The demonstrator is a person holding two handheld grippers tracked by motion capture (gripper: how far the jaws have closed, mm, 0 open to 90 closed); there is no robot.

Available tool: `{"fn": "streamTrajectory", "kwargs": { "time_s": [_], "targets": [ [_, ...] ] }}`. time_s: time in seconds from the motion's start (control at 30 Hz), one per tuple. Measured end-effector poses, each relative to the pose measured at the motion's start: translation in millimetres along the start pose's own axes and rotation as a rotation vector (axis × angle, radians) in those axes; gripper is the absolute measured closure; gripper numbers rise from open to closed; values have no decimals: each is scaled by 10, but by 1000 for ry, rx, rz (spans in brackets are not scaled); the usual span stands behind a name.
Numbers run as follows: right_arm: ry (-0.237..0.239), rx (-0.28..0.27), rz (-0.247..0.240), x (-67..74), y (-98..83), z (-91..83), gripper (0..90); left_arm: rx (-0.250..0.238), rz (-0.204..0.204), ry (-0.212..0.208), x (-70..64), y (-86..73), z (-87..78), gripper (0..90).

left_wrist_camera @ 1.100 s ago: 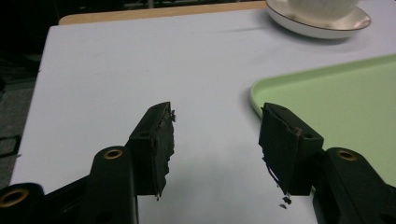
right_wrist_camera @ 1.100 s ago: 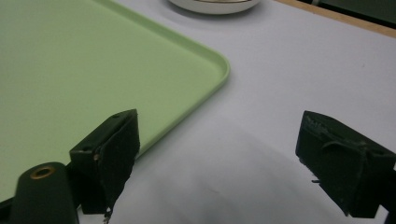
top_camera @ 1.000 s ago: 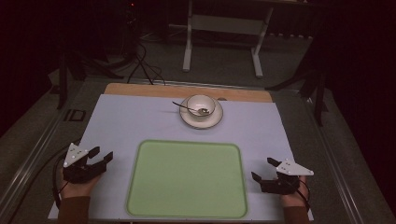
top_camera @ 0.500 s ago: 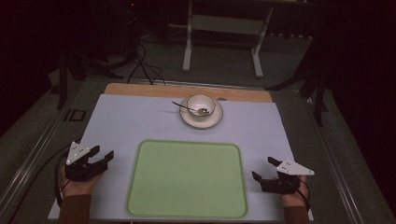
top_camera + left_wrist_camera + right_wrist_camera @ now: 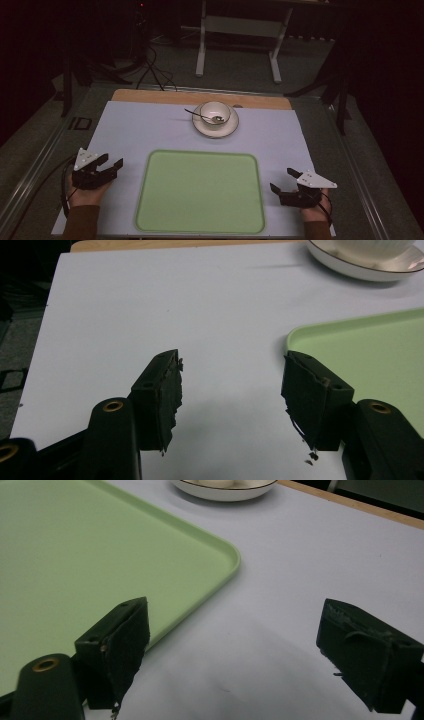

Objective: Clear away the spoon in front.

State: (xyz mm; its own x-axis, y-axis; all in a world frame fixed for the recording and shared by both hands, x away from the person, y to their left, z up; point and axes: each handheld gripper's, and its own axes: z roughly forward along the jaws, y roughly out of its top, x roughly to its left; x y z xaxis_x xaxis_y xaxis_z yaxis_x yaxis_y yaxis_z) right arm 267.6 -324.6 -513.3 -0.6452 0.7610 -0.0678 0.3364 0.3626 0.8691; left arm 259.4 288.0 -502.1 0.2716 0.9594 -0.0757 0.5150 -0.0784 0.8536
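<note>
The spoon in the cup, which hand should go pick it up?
Probably the left. The spoon handle sticks out of the cup toward the left side, facing the left claw. Both claws are open and empty; the right claw faces the handle-free side.

The left gripper (image 5: 111, 162) is held just left of the green tray (image 5: 200, 220), near its far-left corner, with its 2 jaws spread wide and nothing between them. It is gripped from behind by the left hand (image 5: 84, 192), and a brown sleeve (image 5: 80, 222) is seen at the wrist. The right gripper (image 5: 284, 180) is held just right of the tray, near its right edge, jaws likewise parted and empty, and is backed by the right hand (image 5: 315, 210).
</note>
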Motion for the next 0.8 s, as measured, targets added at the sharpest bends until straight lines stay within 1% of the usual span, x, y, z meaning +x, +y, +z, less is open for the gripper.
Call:
{"fn": "streamTrajectory", "kwargs": {
  "time_s": [0.17,0.2,0.47,0.6,0.8],
  "targets": [
    [-1,0,1,0,-1,0,134,-6,13,-5,-35,48,-15,408],
    [-3,1,-1,-1,0,-3,135,-6,15,-12,-47,68,-12,408],
    [-5,-2,2,-1,0,-10,135,-2,25,-30,-94,126,9,405],
    [-7,-3,2,0,1,-14,136,-10,25,-40,-118,172,24,404],
    [-9,-6,4,2,1,-17,136,-20,37,-57,-180,245,56,404]
  ]
}}
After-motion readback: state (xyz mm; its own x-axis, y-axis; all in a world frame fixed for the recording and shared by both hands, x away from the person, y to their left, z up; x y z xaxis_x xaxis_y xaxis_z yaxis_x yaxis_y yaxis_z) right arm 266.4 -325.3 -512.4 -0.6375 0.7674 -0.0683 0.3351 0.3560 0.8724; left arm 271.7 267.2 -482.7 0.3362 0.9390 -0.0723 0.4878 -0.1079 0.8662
